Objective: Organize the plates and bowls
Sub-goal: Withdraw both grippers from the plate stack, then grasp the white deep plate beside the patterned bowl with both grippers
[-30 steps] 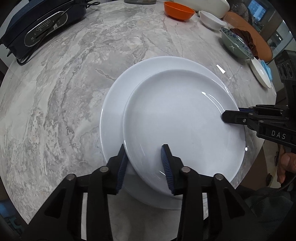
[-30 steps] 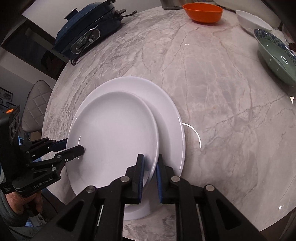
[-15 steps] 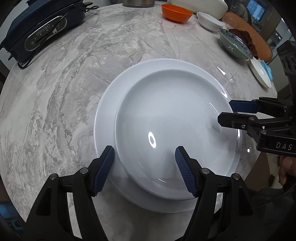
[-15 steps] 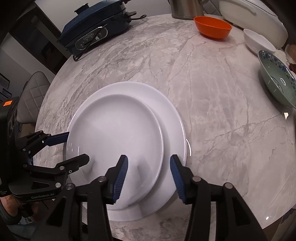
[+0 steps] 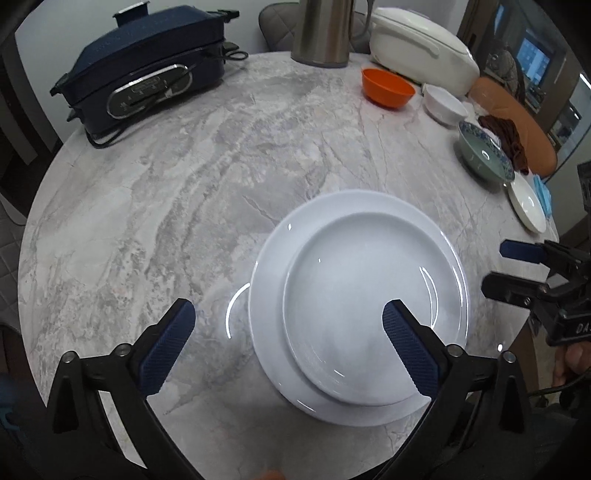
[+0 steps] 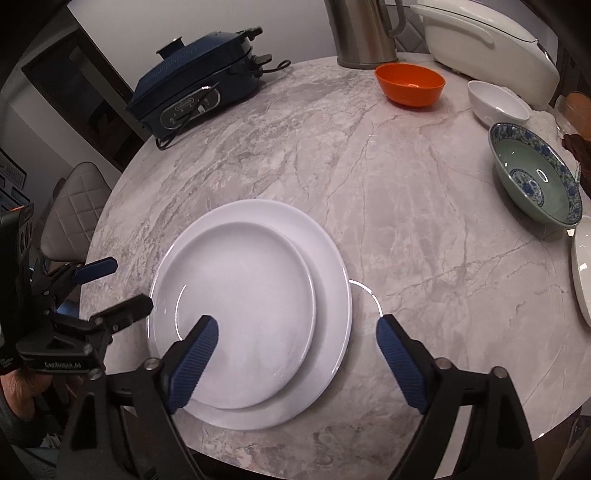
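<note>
A smaller white plate [image 5: 365, 295] [image 6: 243, 310] lies stacked on a larger white plate [image 5: 269, 295] [image 6: 332, 295] near the front edge of the marble table [image 5: 184, 206]. My left gripper [image 5: 288, 343] is open and empty, raised above and behind the stack. My right gripper [image 6: 295, 354] is open and empty, also above the stack's near edge. Each gripper shows in the other's view, the right one at the right [image 5: 517, 269] and the left one at the left [image 6: 110, 284]. An orange bowl [image 6: 410, 85], a white bowl [image 6: 496, 103], a green-and-blue bowl [image 6: 535, 181] and a white dish [image 6: 583, 273] sit at the right.
A dark blue electric cooker [image 5: 147, 81] with its cord stands at the back left. A steel kettle [image 6: 365, 33] and a white rice cooker [image 6: 487, 40] stand at the back. A grey padded chair [image 6: 74, 206] is beside the table's left edge.
Both grippers let go of the smaller plate, opened wide and pulled back and up. The plate now rests on the larger one.
</note>
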`<action>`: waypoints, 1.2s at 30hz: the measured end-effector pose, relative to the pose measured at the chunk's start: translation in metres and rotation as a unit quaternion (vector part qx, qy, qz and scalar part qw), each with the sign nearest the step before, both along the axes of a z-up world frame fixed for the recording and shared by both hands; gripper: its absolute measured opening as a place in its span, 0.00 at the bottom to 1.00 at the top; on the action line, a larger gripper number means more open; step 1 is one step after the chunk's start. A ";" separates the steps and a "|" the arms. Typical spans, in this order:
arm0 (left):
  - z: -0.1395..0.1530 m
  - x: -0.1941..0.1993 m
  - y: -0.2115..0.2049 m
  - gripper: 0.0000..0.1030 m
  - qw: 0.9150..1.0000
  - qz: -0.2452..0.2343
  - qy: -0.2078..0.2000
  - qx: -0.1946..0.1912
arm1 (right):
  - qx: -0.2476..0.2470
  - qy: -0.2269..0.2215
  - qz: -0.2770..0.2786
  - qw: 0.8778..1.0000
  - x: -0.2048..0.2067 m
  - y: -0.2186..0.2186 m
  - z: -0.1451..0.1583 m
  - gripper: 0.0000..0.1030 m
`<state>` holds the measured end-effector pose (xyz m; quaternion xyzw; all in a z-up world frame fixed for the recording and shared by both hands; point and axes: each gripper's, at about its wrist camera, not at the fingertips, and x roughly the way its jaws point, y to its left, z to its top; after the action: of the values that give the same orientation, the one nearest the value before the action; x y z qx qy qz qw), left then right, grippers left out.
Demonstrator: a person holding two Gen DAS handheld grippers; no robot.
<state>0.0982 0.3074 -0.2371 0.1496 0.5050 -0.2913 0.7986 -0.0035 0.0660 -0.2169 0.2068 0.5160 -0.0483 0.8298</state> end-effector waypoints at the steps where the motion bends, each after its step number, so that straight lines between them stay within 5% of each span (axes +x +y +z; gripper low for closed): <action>1: 0.009 0.000 0.000 1.00 1.000 0.006 -0.016 -0.008 | 0.000 -0.001 0.001 1.000 -0.003 -0.004 0.004 0.99; 5: 0.044 -0.003 -0.009 1.00 0.997 0.017 -0.060 -0.050 | 0.005 -0.009 -0.006 1.000 -0.019 -0.024 0.017 1.00; 16: 0.076 -0.052 -0.149 1.00 0.998 -0.024 0.000 -0.061 | 0.093 -0.075 -0.099 0.988 -0.102 -0.180 0.043 1.00; 22: 0.051 -0.087 -0.264 0.99 0.995 0.005 0.072 -0.068 | 0.155 -0.079 -0.117 0.978 -0.153 -0.313 0.037 0.92; 29: -0.004 -0.141 -0.387 0.97 0.992 -0.023 0.114 -0.043 | 0.179 -0.039 -0.071 0.980 -0.163 -0.423 0.007 0.80; 33: -0.033 -0.150 -0.430 0.74 0.988 -0.021 0.146 -0.042 | 0.208 -0.013 -0.042 0.977 -0.157 -0.451 -0.023 0.71; 36: -0.047 -0.148 -0.452 0.72 0.987 -0.014 0.156 -0.040 | 0.235 -0.006 -0.028 0.972 -0.149 -0.460 -0.040 0.67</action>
<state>-0.0498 -0.1441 -0.2840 0.0777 0.6088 -0.3424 0.7114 -0.1526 -0.3943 -0.2573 0.4108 0.5017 0.0524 0.7595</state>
